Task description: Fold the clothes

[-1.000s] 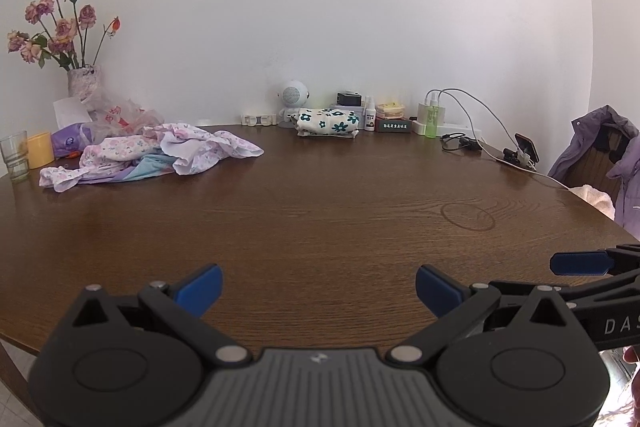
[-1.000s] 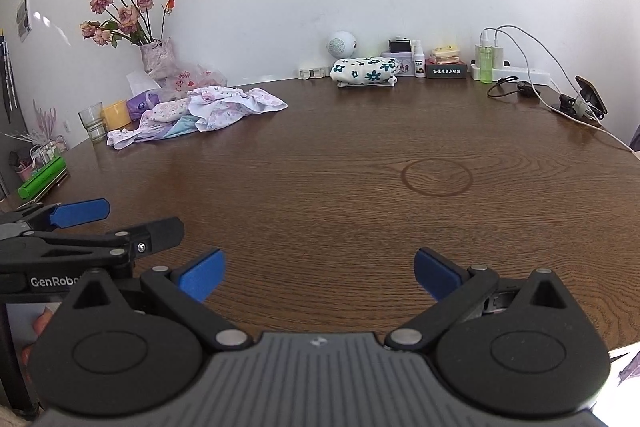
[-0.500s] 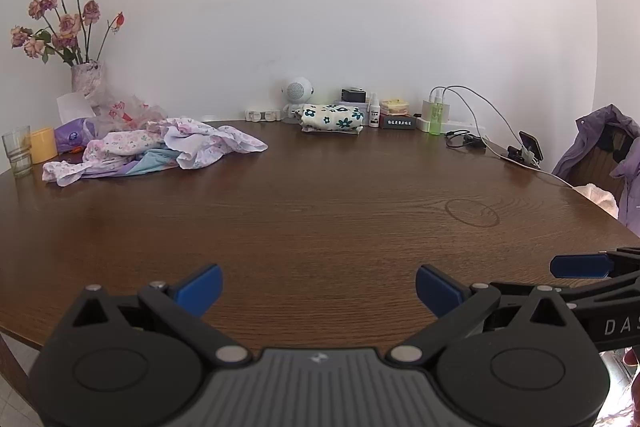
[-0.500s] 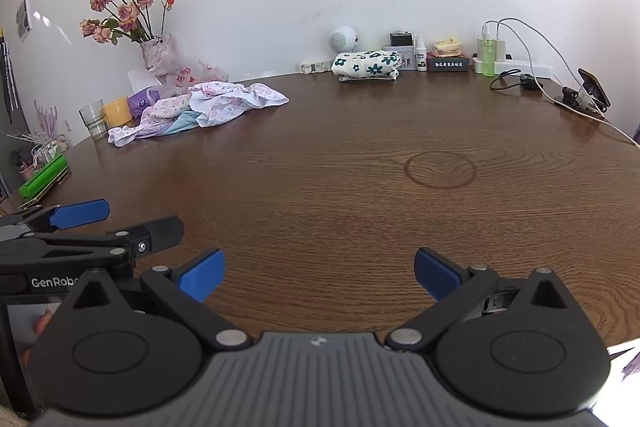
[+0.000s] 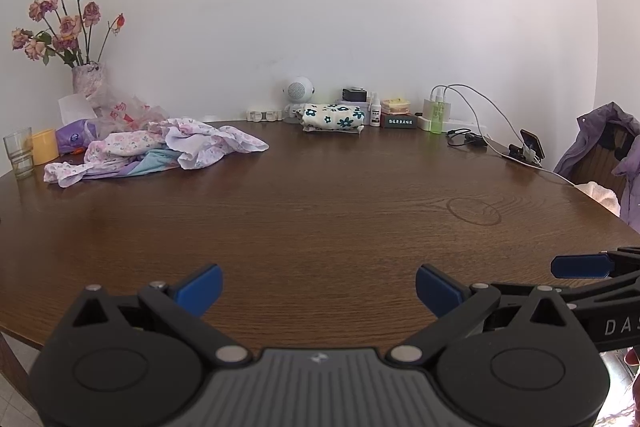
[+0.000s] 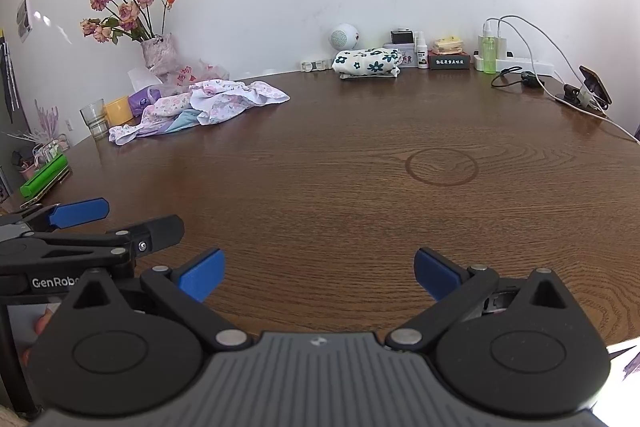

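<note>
Both cameras have tipped down a little, so the far things sit lower. The big brown table (image 5: 320, 211) is bare in the middle, ready for folding. The clothes pile (image 5: 160, 153) waits far left. The left gripper (image 5: 319, 287) and right gripper (image 6: 318, 273) are both spread wide, holding nothing.

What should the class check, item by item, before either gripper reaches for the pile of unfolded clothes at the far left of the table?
1. Left gripper open and empty: ok.
2. Right gripper open and empty: ok.
3. Pile of unfolded clothes lying loose on the table, nothing on top of it: ok.
4. Bare wood in front of the grippers for spreading a garment: ok.
5. Drinking glass and yellow cup stand close beside the pile, at risk of being knocked: not ok.
6. How many garments the pile holds: cannot tell.
</note>
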Demonstrator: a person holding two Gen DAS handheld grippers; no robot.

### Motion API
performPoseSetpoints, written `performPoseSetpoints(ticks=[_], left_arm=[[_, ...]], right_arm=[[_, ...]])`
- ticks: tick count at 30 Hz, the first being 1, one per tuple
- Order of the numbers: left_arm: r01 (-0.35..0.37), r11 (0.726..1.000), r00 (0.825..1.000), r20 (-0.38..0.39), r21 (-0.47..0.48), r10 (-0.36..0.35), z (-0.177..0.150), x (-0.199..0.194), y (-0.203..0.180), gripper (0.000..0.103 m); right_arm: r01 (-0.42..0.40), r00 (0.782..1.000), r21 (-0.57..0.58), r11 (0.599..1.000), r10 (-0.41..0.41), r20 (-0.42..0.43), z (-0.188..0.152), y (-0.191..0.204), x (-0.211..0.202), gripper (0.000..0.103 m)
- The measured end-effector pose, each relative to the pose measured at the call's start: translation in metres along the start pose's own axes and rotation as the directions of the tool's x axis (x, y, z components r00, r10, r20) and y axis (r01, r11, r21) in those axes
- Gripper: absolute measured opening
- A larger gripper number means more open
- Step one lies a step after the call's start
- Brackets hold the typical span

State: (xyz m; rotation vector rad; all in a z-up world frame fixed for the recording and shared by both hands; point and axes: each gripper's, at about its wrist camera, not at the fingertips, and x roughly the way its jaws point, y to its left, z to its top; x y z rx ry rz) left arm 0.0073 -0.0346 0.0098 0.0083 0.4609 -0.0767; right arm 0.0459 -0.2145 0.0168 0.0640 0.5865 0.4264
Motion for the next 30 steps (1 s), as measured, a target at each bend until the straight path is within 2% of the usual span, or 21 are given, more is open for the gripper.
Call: performPoseSetpoints(ticks=[30], left_arm=[[0.008, 1.000, 1.000, -0.011, -0.019, -0.008, -0.0011, 0.0020, 0.0033, 0.103]], right_arm=[[-0.009, 1.000, -0.004, 1.000, 0.009, -0.004, 0.0003, 0.0024, 0.0005, 0.103]])
